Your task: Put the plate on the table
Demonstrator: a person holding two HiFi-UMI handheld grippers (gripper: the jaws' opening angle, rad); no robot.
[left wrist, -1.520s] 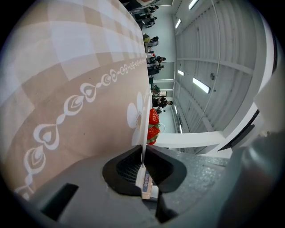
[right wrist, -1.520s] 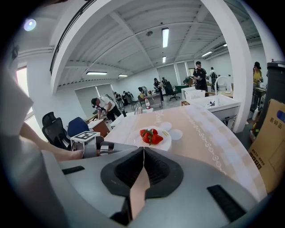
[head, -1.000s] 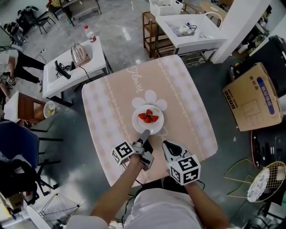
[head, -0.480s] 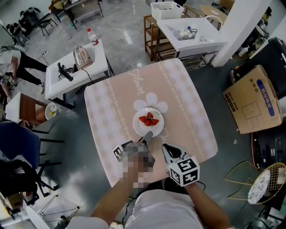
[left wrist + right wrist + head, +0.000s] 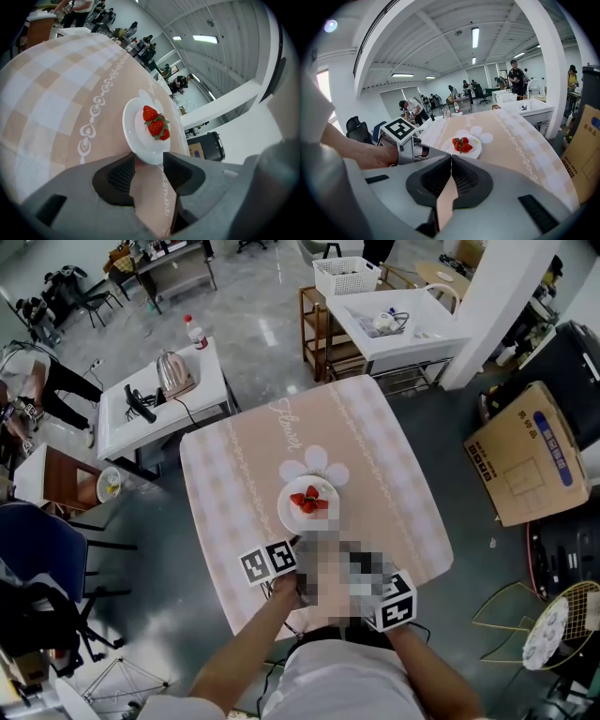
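"Jaws on the left gripper were pinching the plate by its near edge a second ago. Now they have let go and are spreading."

"Where is the plate now?"

"From the head view it sits flat on the pink checked table, near the middle. It touches a white flower shape printed on the cloth. Red strawberries lie on it. The left gripper is just beside the plate's near edge."

"What else is around?"

"A cardboard box is on the floor at the right. A kettle stands on a small white table at the far left."

"And the left gripper view?"

"Both dark pads stand apart and are opening. The plate's edge pokes just between their tips, but no pad presses on it. The strawberries sit in the plate's middle."

"And the right gripper view?"

"The right gripper has its jaws pressed together with nothing in them. The plate is farther out on the cloth, well apart from them. The person's left hand and the left gripper's marker cube show at the left."
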